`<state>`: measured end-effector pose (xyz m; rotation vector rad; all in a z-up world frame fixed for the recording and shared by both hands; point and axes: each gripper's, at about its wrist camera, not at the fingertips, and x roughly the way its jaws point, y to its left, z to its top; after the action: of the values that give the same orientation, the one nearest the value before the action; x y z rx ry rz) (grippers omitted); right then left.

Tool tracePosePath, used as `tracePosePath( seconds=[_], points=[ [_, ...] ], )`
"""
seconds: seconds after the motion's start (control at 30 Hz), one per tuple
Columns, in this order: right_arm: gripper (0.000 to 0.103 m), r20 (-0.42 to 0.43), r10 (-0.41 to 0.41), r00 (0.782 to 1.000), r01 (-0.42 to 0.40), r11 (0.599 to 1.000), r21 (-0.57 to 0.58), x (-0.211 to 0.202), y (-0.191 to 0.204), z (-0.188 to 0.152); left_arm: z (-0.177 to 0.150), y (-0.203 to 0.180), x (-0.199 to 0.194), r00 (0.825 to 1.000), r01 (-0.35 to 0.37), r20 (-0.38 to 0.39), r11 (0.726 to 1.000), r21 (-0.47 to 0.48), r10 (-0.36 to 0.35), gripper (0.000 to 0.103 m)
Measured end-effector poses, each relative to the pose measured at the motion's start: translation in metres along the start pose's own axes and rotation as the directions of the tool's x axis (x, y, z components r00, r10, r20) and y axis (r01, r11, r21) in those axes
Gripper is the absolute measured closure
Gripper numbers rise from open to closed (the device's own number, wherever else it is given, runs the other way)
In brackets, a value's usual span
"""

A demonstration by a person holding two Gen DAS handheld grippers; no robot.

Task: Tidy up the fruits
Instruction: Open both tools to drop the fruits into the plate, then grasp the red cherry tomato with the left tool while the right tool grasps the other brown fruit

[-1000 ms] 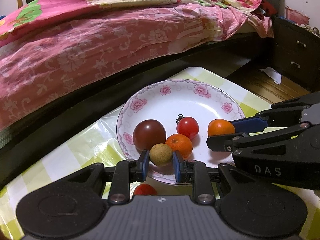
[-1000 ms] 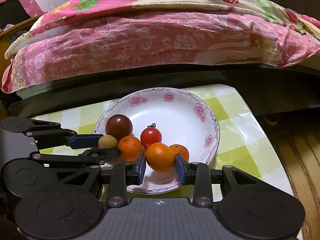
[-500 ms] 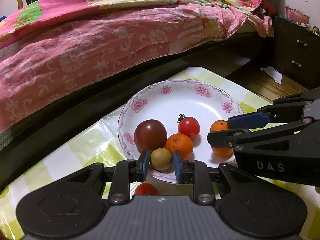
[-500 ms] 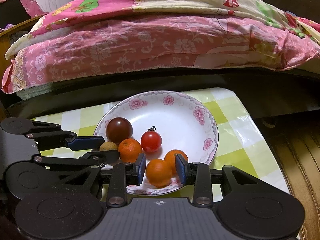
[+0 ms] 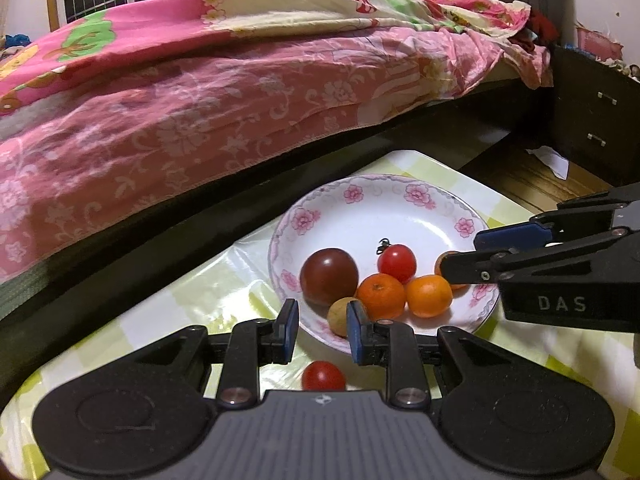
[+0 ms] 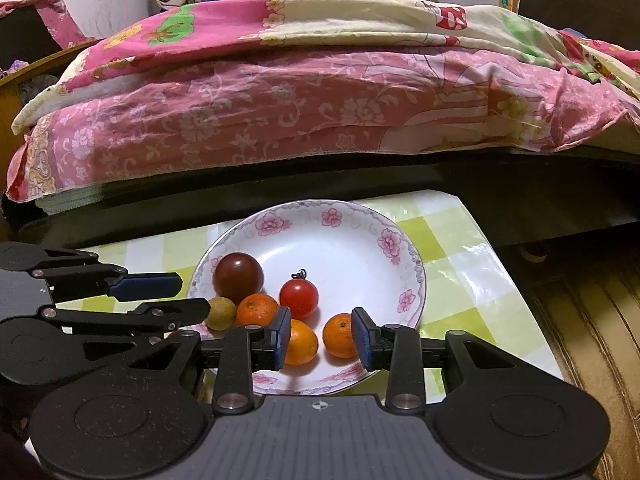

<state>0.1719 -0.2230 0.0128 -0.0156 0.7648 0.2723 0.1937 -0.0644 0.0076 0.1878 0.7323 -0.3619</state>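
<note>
A white floral plate (image 5: pixel 384 200) (image 6: pixel 344 216) holds a dark tomato (image 5: pixel 329 277) (image 6: pixel 238 276), a red cherry tomato (image 5: pixel 397 263) (image 6: pixel 299 299), three small oranges (image 5: pixel 381 296) (image 6: pixel 256 310) and a tan round fruit (image 5: pixel 338 316) (image 6: pixel 221 313) at its near rim. My left gripper (image 5: pixel 322 327) is open and empty just in front of the tan fruit. My right gripper (image 6: pixel 322 337) is open above two oranges (image 6: pixel 302 342) (image 6: pixel 338 335). A second cherry tomato (image 5: pixel 323 376) lies on the tablecloth under the left gripper.
The plate sits on a green-checked tablecloth (image 6: pixel 452 264) on a low table. A bed with a pink floral quilt (image 5: pixel 200 92) runs close behind. A dark drawer cabinet (image 5: pixel 596 120) and wooden floor (image 6: pixel 592 320) are to the right.
Both grippers opened. The left let go of the tan fruit and the right let go of an orange; both fruits now rest in the plate. Both grippers drew back a little.
</note>
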Motion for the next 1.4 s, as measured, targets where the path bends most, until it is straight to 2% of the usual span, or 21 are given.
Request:
tracePosePath(
  seconds=[0.53,0.87,1.07,1.17,1.2,1.4],
  points=[
    [0.071,-0.059,0.139,0.989,-0.142,0.988,-0.062,-0.021,0.041,-0.026,-0.028,0.031,-0.026,0.999,0.006,-0.039,1.000,-0.010,-0.006,0.069],
    [0.071,-0.128,0.194,0.973,-0.206,0.975,-0.087,0.006,0.063,-0.035,-0.039,0.040,-0.031,0.998,0.023,-0.055,1.000,-0.010,-0.024,0.069],
    [0.071,-0.143,0.192,0.971,-0.206,0.975,-0.089,0.025,0.066,-0.037,-0.043,0.047,-0.031,0.997,0.027,-0.066,0.999,-0.025,-0.028,0.069],
    [0.077,-0.144,0.180,0.973,-0.194,0.977,-0.090,0.028,0.065,-0.039,-0.043,0.047,-0.031,0.997,0.033,-0.065,0.999,-0.025,-0.034,0.069],
    [0.083,-0.144,0.183,0.972,-0.197,0.976,-0.088,0.027,0.065,-0.039,-0.043,0.046,-0.030,0.997,0.037,-0.065,0.999,-0.026,-0.039,0.069],
    [0.082,-0.159,0.166,0.973,-0.179,0.981,-0.070,0.017,0.055,-0.039,-0.039,0.034,-0.024,0.995,0.082,-0.062,0.997,-0.009,-0.083,0.069]
  ],
)
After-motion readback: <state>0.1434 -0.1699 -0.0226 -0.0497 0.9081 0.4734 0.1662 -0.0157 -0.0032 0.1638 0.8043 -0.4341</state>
